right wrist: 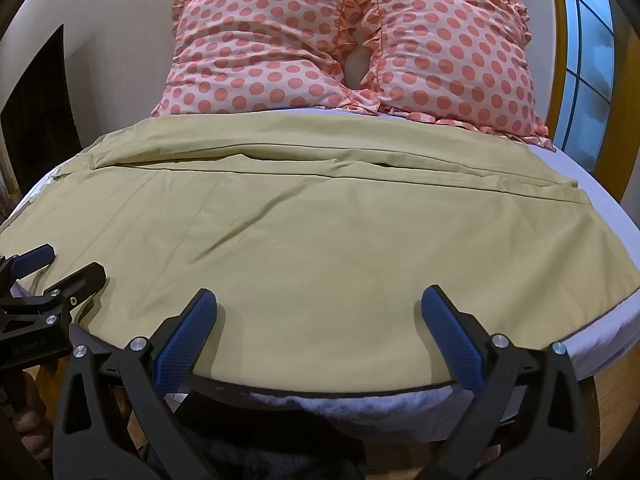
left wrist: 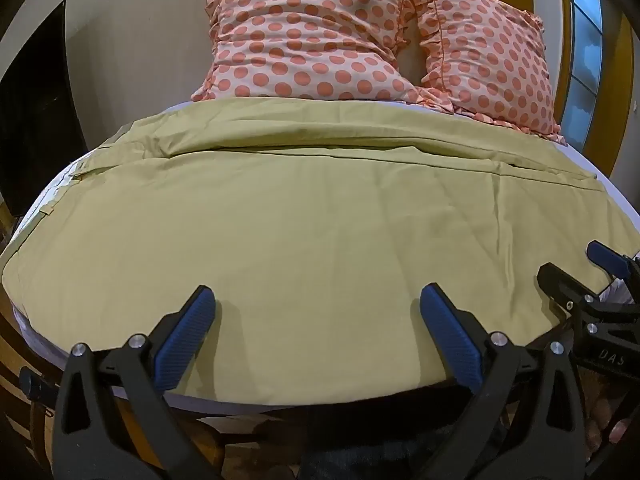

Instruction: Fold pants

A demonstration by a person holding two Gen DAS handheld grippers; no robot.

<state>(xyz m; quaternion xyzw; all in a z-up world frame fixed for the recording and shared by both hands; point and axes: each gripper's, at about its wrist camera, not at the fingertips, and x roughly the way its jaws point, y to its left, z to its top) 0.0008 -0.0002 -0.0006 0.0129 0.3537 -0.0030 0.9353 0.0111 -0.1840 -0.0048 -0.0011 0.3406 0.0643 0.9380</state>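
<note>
Over pants [left wrist: 320,232] near edge | L claw [left wrist: 318,300] + R claw [right wrist: 319,302] spread wide, empty | waistband unclear

Olive-tan pants [left wrist: 304,232] spread flat across the bed, legs partly overlapped.

Bedroom with plain beige wall [right wrist: 120,20] behind a bed [right wrist: 592,184] covered in white sheet. Two pink polka-dot ruffled pillows [right wrist: 260,48] propped at the head. Yellow-framed window [right wrist: 588,60] at right, dark panel [left wrist: 36,128] at left, wooden floor [right wrist: 612,420] below.
</note>
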